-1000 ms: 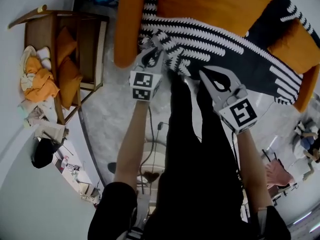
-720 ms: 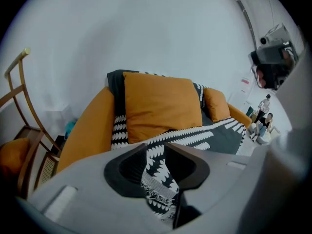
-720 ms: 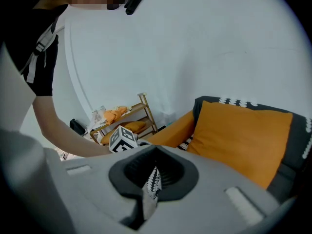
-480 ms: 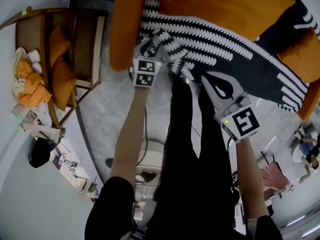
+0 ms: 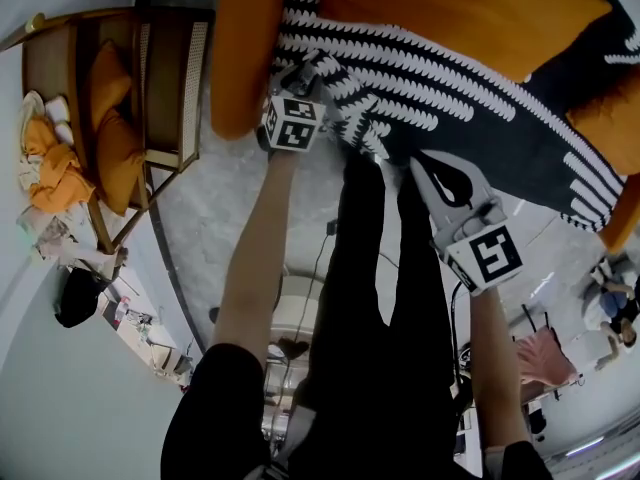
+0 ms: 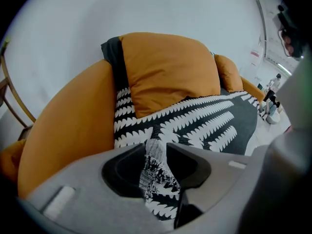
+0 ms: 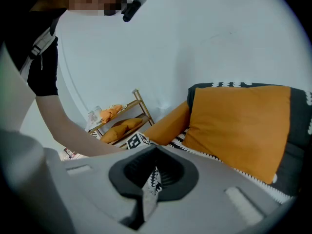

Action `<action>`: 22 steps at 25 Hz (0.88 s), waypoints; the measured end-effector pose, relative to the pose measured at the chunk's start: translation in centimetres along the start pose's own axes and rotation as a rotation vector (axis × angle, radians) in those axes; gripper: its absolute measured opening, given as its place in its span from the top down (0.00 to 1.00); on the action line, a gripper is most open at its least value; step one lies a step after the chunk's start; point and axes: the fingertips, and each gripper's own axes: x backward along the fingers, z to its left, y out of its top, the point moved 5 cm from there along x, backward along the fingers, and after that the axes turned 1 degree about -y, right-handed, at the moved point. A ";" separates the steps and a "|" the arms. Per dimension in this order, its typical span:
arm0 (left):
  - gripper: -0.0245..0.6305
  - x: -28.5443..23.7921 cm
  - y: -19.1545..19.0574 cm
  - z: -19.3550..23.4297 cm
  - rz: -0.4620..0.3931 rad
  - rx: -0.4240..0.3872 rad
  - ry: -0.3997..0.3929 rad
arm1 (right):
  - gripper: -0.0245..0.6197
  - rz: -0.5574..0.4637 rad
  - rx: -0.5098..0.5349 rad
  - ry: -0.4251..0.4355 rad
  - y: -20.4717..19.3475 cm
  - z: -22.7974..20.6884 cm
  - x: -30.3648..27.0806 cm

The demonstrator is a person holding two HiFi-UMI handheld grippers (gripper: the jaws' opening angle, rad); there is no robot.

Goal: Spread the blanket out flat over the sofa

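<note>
A black-and-white knitted blanket with rows of toothed stripes [image 5: 450, 98] lies across the seat of an orange upholstered sofa [image 5: 245, 48]. It reaches from beside the rounded left armrest toward the far end, and its front edge hangs over the front of the seat. A large orange back cushion [image 5: 450, 8] rests on the blanket's rear part. The left hand-held gripper [image 5: 305, 68] is at the blanket's front edge, close to the armrest. Its jaws are opening, and a raised, bunched fold of the blanket stands in the gap between them. In the left gripper view that fold rises between the grey jaws of the same gripper [image 6: 157, 155], with the striped blanket [image 6: 209, 126] spreading flat beyond it. The right hand-held gripper [image 5: 418, 160] is further along the same front edge, near the person's black trousers [image 5: 370, 298]. In the right gripper view its jaws [image 7: 152, 177] are closed on a thin strip of the patterned blanket, which passes through the slit where they meet. Both of the person's bare forearms reach forward from black short sleeves. To the left of the sofa, on the grey marbled floor [image 5: 220, 208], stands a wooden rack [image 5: 150, 88] holding orange cushions and some orange cloth.
</note>
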 end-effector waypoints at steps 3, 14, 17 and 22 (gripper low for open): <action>0.80 -0.1 -0.2 0.0 0.016 -0.003 0.001 | 0.96 0.001 -0.005 -0.002 -0.6 0.0 0.2; 0.93 2.1 0.4 -1.2 -0.030 -0.032 0.009 | 0.96 -0.017 -0.022 -0.002 -1.3 1.7 1.3; 0.93 3.9 0.2 -1.5 -0.054 -0.035 0.008 | 0.96 -0.029 -0.019 -0.004 -1.5 2.7 1.7; 0.93 7.9 -0.7 -2.7 -0.088 -0.018 0.035 | 0.96 -0.051 -0.014 -0.001 -2.2 4.3 3.2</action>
